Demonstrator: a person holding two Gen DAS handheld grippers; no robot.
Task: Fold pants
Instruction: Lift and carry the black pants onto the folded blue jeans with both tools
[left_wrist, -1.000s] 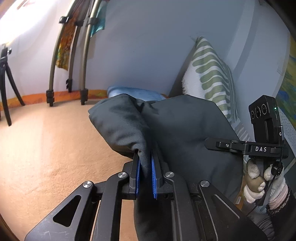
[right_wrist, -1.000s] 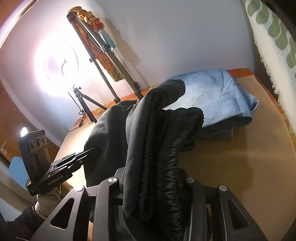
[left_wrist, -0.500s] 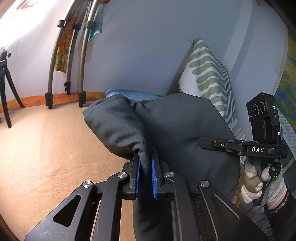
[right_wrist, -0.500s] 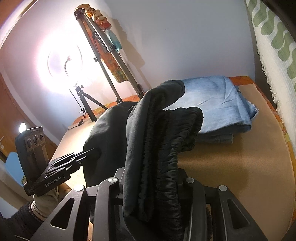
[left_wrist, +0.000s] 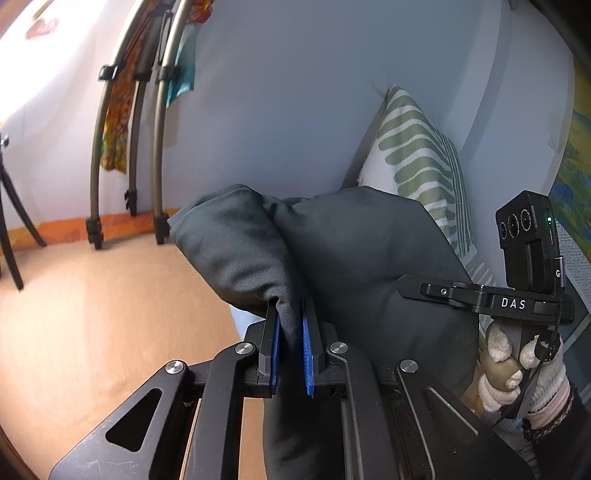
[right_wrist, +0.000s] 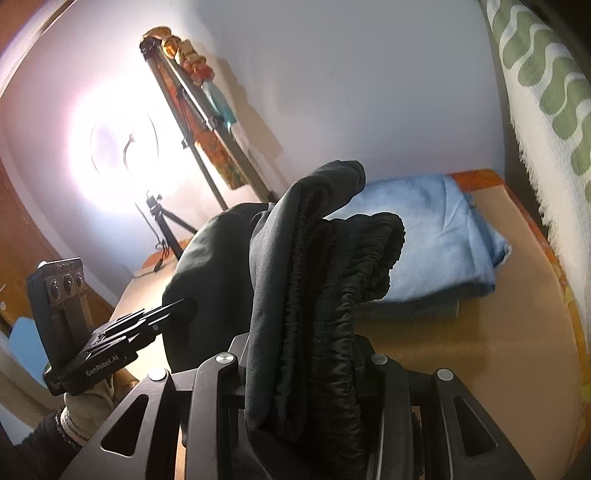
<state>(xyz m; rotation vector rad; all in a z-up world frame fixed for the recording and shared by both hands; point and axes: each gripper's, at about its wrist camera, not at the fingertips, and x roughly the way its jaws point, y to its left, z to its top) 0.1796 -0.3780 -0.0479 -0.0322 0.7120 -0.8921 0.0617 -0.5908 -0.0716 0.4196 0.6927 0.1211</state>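
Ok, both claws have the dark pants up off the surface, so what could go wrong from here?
1. The left claw pinches only a thin fold of the dark pants; a tug could pull it free.
2. The right claw holds the bunched elastic waistband, so layers may shift and the fold go uneven.
3. The folded blue jeans lie close ahead; setting down there could disturb them.

Dark pants (left_wrist: 343, 258) pinched in left gripper (left_wrist: 291, 354), right gripper (left_wrist: 480, 295) alongside, striped pillow (left_wrist: 417, 155) behind.
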